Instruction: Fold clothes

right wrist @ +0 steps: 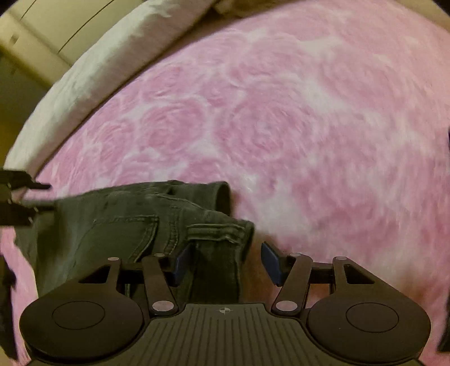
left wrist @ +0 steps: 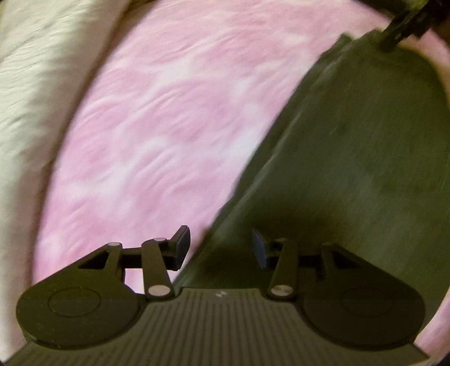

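Observation:
Dark olive jeans [right wrist: 118,228] lie on a pink rose-patterned blanket [right wrist: 295,112], back pocket and waistband showing. My right gripper [right wrist: 227,264] is open, and a folded waistband corner [right wrist: 222,233] lies between its blue pads, nearer the left one. In the left wrist view the jeans [left wrist: 351,169] fill the right side as a blurred dark sheet. My left gripper [left wrist: 220,247] is open, with the cloth's long edge running up between its fingers. Each gripper shows in the other's view: the right gripper [left wrist: 405,25] at the cloth's far end, the left gripper [right wrist: 25,197] at the jeans' left end.
A cream pillow or bedding [left wrist: 25,98] borders the pink blanket [left wrist: 154,126] on the left, and the same cream bedding [right wrist: 92,70] runs along the blanket's far left edge. Pale furniture [right wrist: 33,31] stands behind it. Pink blanket spreads wide to the right.

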A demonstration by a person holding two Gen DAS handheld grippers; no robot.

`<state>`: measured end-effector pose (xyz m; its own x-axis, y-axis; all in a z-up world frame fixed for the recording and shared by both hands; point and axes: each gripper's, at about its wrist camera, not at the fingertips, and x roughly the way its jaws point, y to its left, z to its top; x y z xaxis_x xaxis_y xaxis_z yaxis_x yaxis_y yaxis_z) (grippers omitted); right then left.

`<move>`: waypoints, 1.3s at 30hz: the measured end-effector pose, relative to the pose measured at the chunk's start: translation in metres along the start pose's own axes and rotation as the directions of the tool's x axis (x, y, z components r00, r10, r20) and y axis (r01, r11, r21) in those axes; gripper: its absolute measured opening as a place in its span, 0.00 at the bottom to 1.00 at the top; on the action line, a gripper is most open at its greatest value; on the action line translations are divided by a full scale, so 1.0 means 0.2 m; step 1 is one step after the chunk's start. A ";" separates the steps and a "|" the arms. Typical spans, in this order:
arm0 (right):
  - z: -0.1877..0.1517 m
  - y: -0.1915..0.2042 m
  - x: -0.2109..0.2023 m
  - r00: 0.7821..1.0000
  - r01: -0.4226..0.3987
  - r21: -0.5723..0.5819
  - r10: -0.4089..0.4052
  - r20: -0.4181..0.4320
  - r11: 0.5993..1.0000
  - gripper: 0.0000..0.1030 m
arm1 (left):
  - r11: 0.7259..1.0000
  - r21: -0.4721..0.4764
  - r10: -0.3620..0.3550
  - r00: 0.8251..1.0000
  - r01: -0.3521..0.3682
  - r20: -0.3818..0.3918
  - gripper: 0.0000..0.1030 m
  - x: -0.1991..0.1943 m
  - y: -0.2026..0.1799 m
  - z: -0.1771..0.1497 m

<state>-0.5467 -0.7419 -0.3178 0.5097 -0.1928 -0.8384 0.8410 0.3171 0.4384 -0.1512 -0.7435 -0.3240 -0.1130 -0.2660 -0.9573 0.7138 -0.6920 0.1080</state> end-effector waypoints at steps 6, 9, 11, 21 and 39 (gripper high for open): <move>-0.05 -0.06 0.03 0.997 -0.074 0.085 0.071 0.030 0.994 0.27 | 0.993 0.089 -0.070 0.997 0.074 -0.043 0.17 0.11 -0.12 0.10; -0.03 0.01 -0.02 0.996 -0.082 0.022 0.081 0.043 0.996 0.17 | 0.993 0.101 -0.051 0.997 0.056 -0.059 0.02 0.05 -0.13 0.08; -0.02 0.08 -0.09 0.995 -0.083 -0.046 0.085 0.048 0.996 0.16 | 0.995 0.095 -0.040 0.998 0.044 -0.044 0.02 -0.07 -0.13 0.05; 0.14 0.09 0.12 0.984 -0.176 -0.013 0.176 0.015 0.984 0.19 | 1.000 0.002 0.013 0.988 -0.013 -0.153 0.03 0.07 -0.05 0.06; 0.03 -0.17 0.23 0.961 -0.274 0.153 0.267 0.068 0.949 0.26 | 0.998 0.052 0.035 0.984 -0.026 -0.176 0.02 0.14 -0.10 0.02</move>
<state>-0.5496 -0.7679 -0.3695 0.7268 -0.1643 -0.6669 0.6864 0.2115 0.6958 -0.1719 -0.7405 -0.3510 0.0355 -0.1674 -0.9852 0.6799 -0.7185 0.1466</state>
